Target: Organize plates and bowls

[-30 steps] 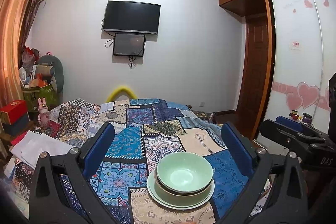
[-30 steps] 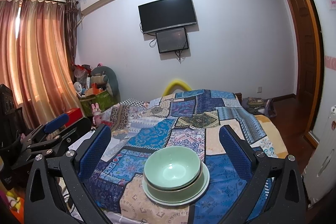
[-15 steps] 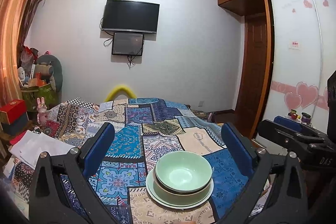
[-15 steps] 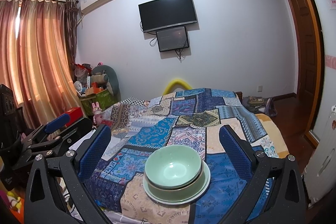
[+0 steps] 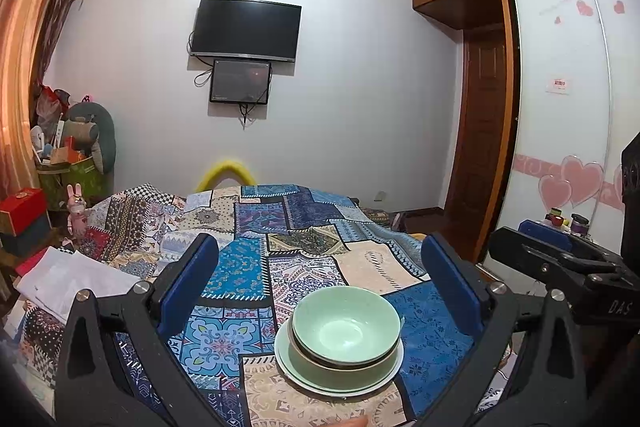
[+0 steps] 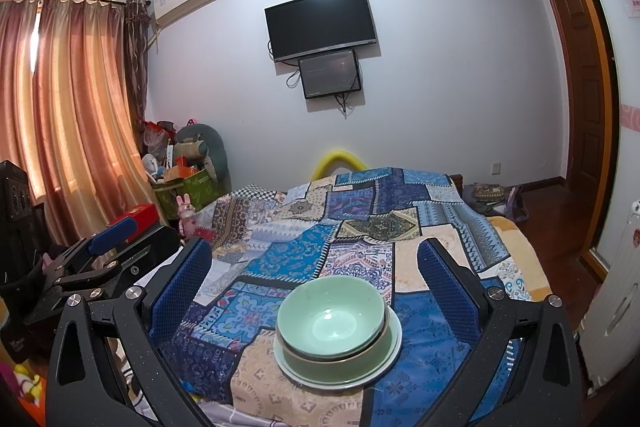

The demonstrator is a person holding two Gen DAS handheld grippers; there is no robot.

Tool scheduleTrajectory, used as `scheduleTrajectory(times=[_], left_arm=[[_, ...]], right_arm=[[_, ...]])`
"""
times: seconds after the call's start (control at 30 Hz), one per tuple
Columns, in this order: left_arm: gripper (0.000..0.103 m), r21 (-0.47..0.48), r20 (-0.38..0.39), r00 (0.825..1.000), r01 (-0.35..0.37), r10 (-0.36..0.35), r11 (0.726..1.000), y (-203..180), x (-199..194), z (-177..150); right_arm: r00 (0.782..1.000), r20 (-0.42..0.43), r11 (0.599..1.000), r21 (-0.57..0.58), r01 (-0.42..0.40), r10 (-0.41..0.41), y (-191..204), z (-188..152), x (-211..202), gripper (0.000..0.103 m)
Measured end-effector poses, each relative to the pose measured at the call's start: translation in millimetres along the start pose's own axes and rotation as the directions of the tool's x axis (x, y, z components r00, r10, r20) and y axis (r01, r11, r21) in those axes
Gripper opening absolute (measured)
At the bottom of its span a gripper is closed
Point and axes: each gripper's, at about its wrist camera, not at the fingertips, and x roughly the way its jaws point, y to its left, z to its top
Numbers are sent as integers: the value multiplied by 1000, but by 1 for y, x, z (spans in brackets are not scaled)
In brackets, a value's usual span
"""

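Green bowls [image 5: 346, 327] nested, seated on green plate [image 5: 292, 361], stack on patchwork bedspread [image 5: 256, 259] ahead, between both tongs' fingers. Left tongs [image 5: 320, 291] and right tongs [image 6: 316, 291] released, holding nothing. Stacking looks done; little left.

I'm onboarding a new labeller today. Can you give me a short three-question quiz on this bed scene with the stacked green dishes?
1. True or false: the top pale green ceramic bowl sits nested in a second green bowl, which rests on a pale green plate.
2. Multiple choice: the dish stack stands on A) a wooden table, B) the patchwork patterned bedspread, C) the red box.
3. Fill in: the left claw and the right claw are both ____ and hold nothing.

Key: 1 true; 2 B; 3 open.
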Motion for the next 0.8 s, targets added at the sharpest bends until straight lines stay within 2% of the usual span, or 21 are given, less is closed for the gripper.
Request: scheduleTrajectory(times=[0.17,0.27,0.8], left_arm=[[103,0,-7,1000,21,-21,1000,0,0,0],[103,15,-14,1000,19,-18,1000,-3,1,0],[103,-25,-21,1000,2,-3,1000,2,6,-2]], right_arm=[[1000,-2,1000,-1,0,0,0,0,0,103],[1000,-1,1000,1,-4,4,0,0,0,103],[1000,-12,1000,-2,-9,9,0,-1,2,103]])
